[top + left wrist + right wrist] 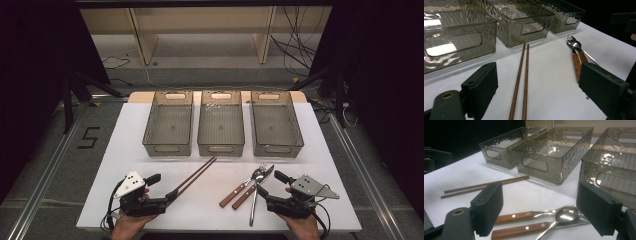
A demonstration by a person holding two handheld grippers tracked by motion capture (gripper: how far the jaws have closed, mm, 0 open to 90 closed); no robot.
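High view puts us at the approach: left gripper (167, 187) gaping around the chopsticks (196, 176), right gripper (267, 183) gaping beside the spoon (255, 192); next we must clamp

Between the wide-apart jaws of the left gripper (534, 92) lay two chopsticks (521, 82) of brown wood, thin and dull. In front of the right gripper (541, 212), the spoon (564, 216) was shiny metal, and two handles (515, 223) were smooth brown wood with metal dots. Past both grippers, the bins (554, 152) looked like bumpy, shiny see-through plastic on a white, dull table (554, 82).
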